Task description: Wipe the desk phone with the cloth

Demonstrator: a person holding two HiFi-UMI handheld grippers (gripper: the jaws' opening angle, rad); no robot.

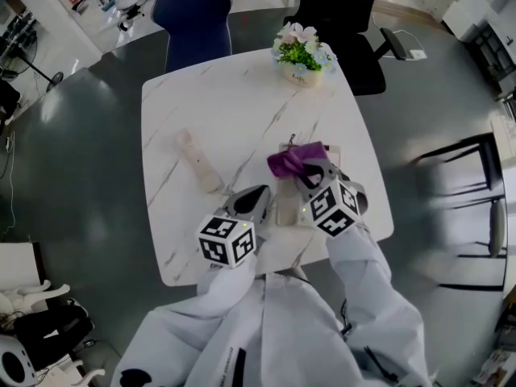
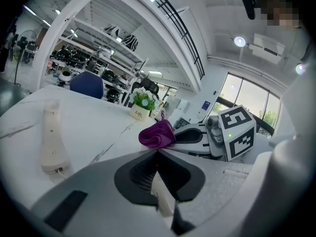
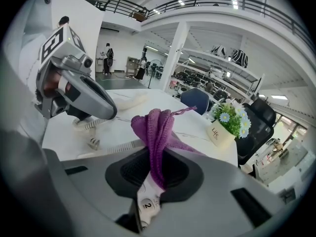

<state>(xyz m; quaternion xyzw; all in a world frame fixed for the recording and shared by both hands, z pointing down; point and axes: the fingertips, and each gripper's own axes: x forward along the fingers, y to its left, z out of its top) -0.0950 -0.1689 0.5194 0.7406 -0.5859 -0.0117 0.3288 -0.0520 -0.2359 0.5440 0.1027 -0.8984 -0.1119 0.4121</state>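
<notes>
The beige desk phone's base [image 1: 285, 205] lies at the table's near right, mostly under both grippers. My left gripper [image 1: 270, 193] is shut on the base's near edge [image 2: 163, 197]. My right gripper [image 1: 303, 172] is shut on a bunched purple cloth [image 1: 293, 160], which rests on top of the base. Under that cloth [image 3: 155, 132] a keypad key [image 3: 146, 204] shows between the jaws. The phone's handset [image 1: 198, 161] lies off the base, on the table to the left, and its coiled cord [image 3: 92, 125] trails toward the phone.
A small flower pot [image 1: 302, 53] stands at the far edge of the white marble table [image 1: 234, 111]. A blue chair [image 1: 193, 13] and a black office chair [image 1: 348, 24] are behind the table. A dark grey floor surrounds it.
</notes>
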